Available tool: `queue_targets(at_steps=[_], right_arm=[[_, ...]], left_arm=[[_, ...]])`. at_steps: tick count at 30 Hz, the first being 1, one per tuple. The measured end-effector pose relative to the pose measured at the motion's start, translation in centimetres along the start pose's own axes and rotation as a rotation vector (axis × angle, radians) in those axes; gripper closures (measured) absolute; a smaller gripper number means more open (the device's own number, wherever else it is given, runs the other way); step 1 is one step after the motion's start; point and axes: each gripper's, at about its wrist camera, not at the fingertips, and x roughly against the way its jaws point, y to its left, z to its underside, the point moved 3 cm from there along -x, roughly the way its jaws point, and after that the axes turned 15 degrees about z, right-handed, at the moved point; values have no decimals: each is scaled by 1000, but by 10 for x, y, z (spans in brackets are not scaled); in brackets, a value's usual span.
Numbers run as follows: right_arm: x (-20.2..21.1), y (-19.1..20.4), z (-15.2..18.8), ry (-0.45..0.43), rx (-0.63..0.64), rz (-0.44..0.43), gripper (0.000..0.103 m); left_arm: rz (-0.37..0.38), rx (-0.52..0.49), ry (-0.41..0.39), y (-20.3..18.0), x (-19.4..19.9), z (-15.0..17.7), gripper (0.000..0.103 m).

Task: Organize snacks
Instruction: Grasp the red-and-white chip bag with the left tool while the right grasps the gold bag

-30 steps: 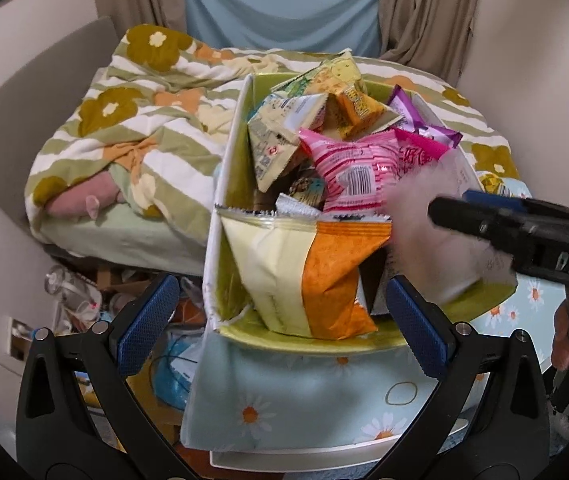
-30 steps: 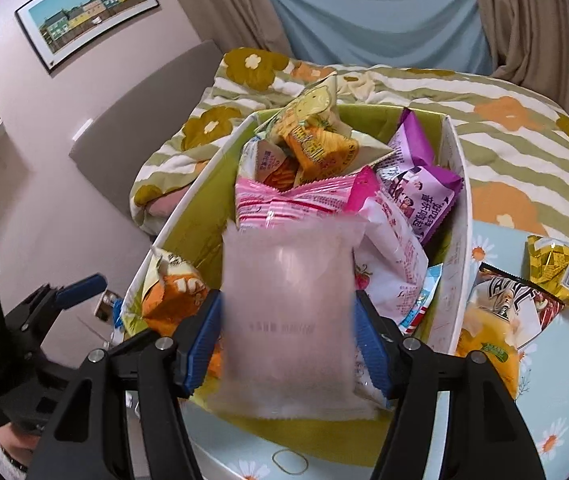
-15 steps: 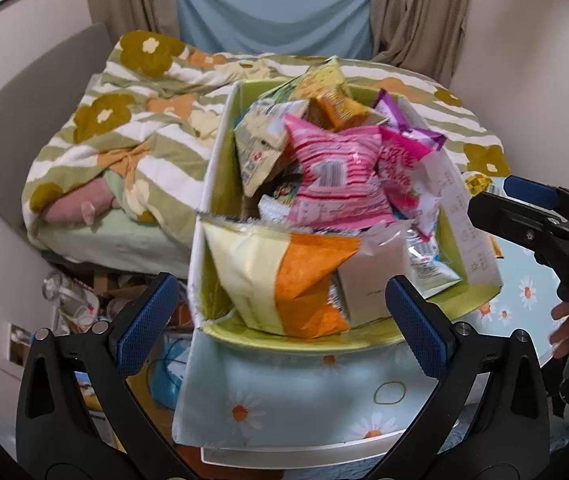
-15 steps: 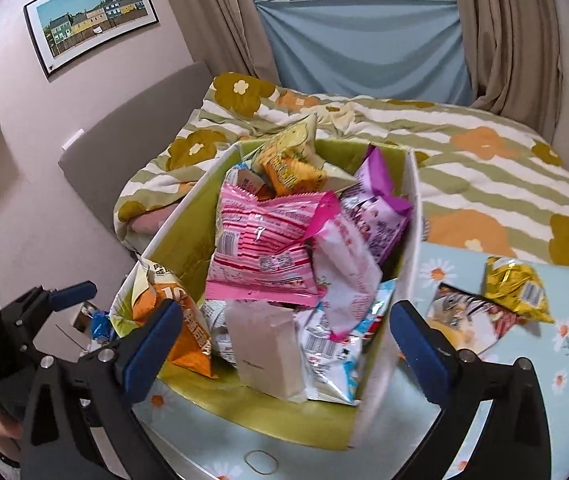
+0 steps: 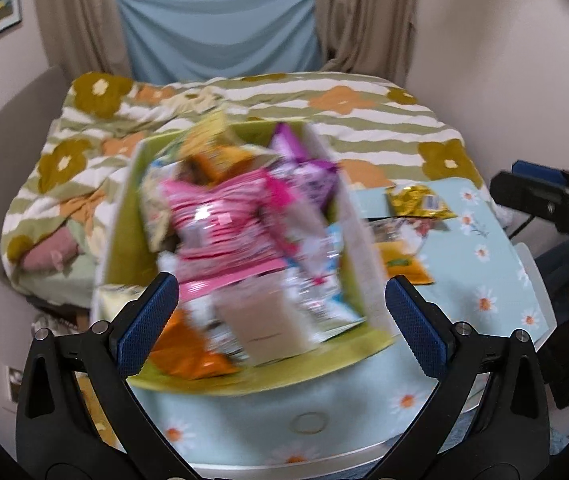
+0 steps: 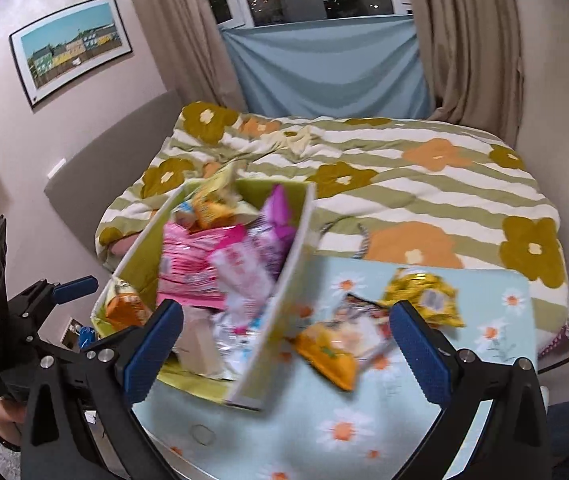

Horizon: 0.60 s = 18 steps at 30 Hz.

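Behind everything was a bed with a striped floral blanket [image 6: 424, 168], blue cloth [image 6: 324, 68] over the window and beige curtains either side. Both shots were pretty smeared, so package labels couldn't be read.

Left gripper [image 5: 282, 320] had its jaws spread wide with nothing between the pads. Straight ahead of them sat the green-lined box [image 5: 124, 224] stuffed with snacks: an orange bag [image 5: 188, 352] just off the left jaw, a pale plain packet [image 5: 268, 320] between the jaws, a pink striped bag [image 5: 224, 224] further out, and a purple one [image 5: 308, 168] near the far wall. What was under the pile was hidden.

Right gripper [image 6: 286, 340] was also wide open and held nothing. The box's right wall [image 6: 284, 292] ran up between its jaws. Just inside the right jaw, an orange-and-white snack bag [image 6: 336, 344] lay on the daisy-print tabletop [image 6: 364, 420], with a gold packet [image 6: 420, 292] beyond it, partly cut off by that jaw.
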Motion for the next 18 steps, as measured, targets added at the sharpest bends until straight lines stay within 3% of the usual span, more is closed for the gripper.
queue_targets(at_steps=[10, 18], right_arm=[[-13, -97, -11, 34, 31, 9, 0], [-63, -143, -13, 94, 140, -83, 0]], left_arm=[[4, -55, 61, -88, -63, -24, 0], [-105, -121, 158, -131, -133, -28, 0]])
